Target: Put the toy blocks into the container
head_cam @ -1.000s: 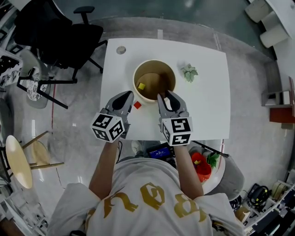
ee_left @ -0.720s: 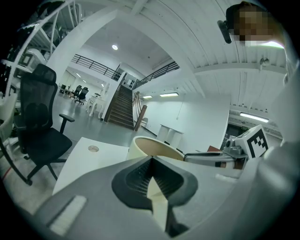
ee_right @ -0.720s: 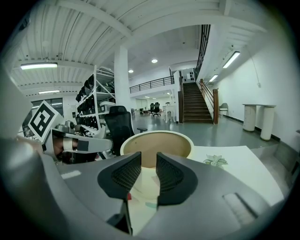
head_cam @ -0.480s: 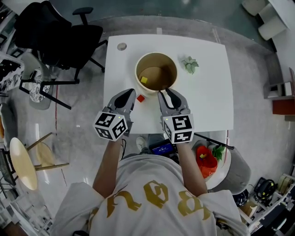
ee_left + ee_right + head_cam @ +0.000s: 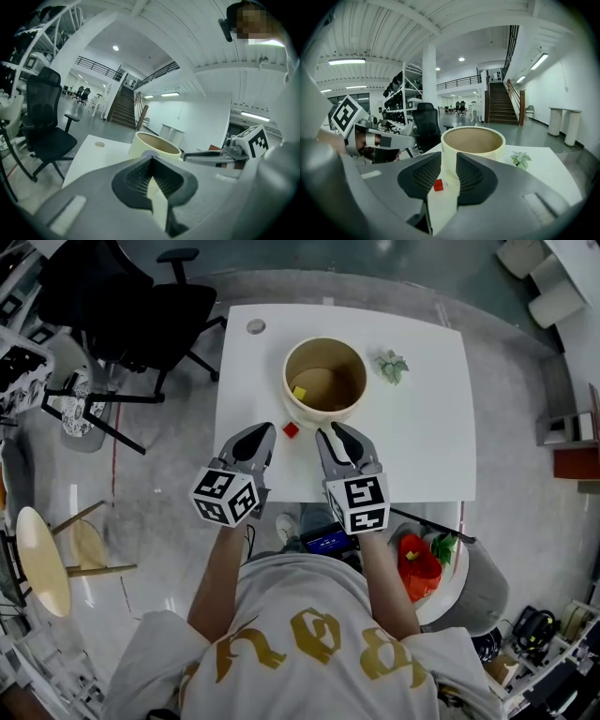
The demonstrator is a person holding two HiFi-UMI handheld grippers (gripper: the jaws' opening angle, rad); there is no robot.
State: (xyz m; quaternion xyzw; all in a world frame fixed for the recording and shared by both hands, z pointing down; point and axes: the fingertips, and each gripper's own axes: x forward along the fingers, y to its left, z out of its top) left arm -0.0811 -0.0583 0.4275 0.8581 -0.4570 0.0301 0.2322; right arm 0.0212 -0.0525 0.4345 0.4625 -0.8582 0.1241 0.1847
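Note:
A round cream container (image 5: 325,418) stands on the white table (image 5: 422,437) with a yellow block (image 5: 299,392) inside it. A small red block (image 5: 292,429) lies on the table just in front of the container. My left gripper (image 5: 265,432) is to the block's left with its tips together and nothing in them. To the block's right, my right gripper (image 5: 330,432) is open and empty. In the right gripper view the red block (image 5: 438,185) shows in the gap of the right gripper (image 5: 449,157), and the container (image 5: 494,149) is beyond. The left gripper (image 5: 150,159) points at the container (image 5: 140,149).
A small green plant sprig (image 5: 392,365) lies right of the container, and a grey disc (image 5: 255,326) is set at the table's far left corner. A black office chair (image 5: 141,306) stands to the left. A red and green object (image 5: 417,563) rests on a stand at my right.
Both grippers have drawn back from the container toward the table's near edge. The right tips were at the container's rim; the red block now lies ahead of both tips.

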